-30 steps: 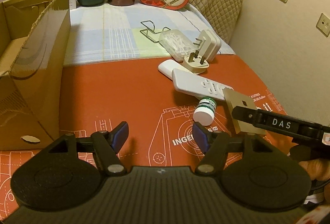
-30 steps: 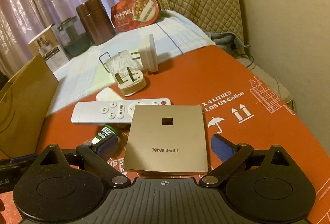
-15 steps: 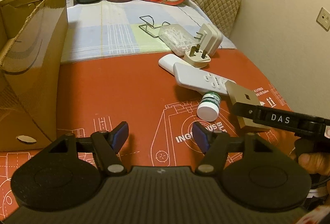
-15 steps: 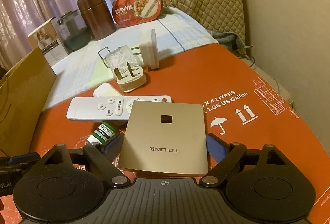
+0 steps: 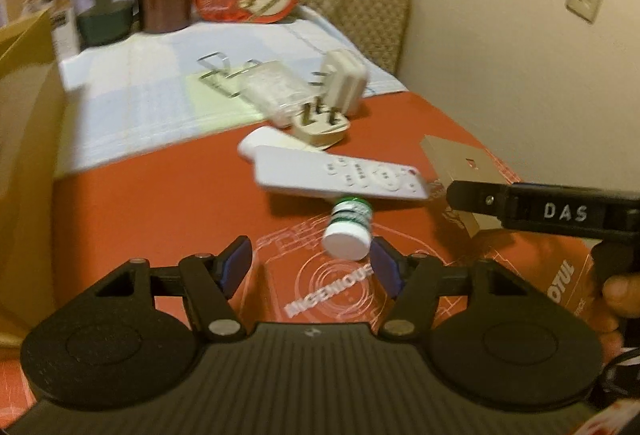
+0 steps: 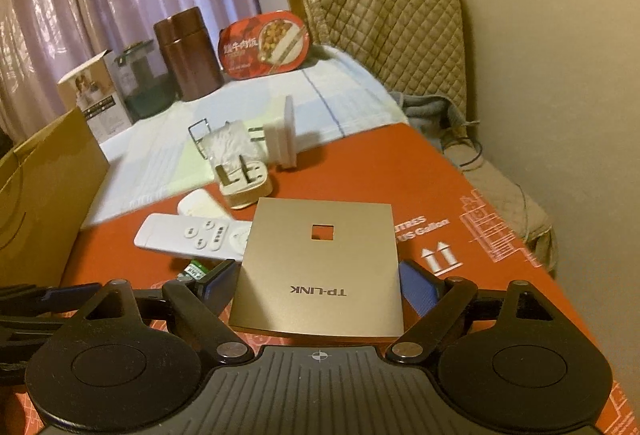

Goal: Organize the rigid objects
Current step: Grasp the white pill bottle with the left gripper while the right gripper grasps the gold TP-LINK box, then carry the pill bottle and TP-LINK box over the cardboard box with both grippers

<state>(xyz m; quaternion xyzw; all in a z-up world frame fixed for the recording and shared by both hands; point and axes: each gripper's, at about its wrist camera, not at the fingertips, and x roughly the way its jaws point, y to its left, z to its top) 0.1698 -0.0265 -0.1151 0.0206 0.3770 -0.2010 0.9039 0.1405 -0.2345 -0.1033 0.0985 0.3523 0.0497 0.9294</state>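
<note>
Right wrist view shows the right gripper (image 6: 316,285) with its 2 blue-padded fingers (image 6: 416,287) straddling the flat, square, gold-coloured TP-LINK router (image 6: 320,267), which lies on the red printed mat covering the worktop (image 6: 440,195); the fingers have just been closing in with the router between them, and each pad looks to be at or just beside an edge, though whether they press firmly I cannot tell. The left gripper (image 5: 310,267) has also just been narrowing, yet its fingers (image 5: 236,263) sit about half open with nothing held; the small white-capped, green-labelled plastic bottle (image 5: 348,227), lying on its side, sits just ahead of the right-hand pad, off-centre. The main risk, as I judge it, is that the router is thin and smooth, so a grip only on its near corners may let it tip or slide out when lifted. Its far-left edge lies close to the long white remote control (image 6: 188,235), so dragging it could shove the remote, which in turn sits near the cream 3-pin plug adapter (image 6: 244,183). On the left, a closing pad could nudge the round bottle and set it rolling under the remote or towards the right gripper. The 2 grippers are near each other, so a collision is possible. The brown cardboard box (image 5: 24,163) stands open at the left, well apart.
</note>
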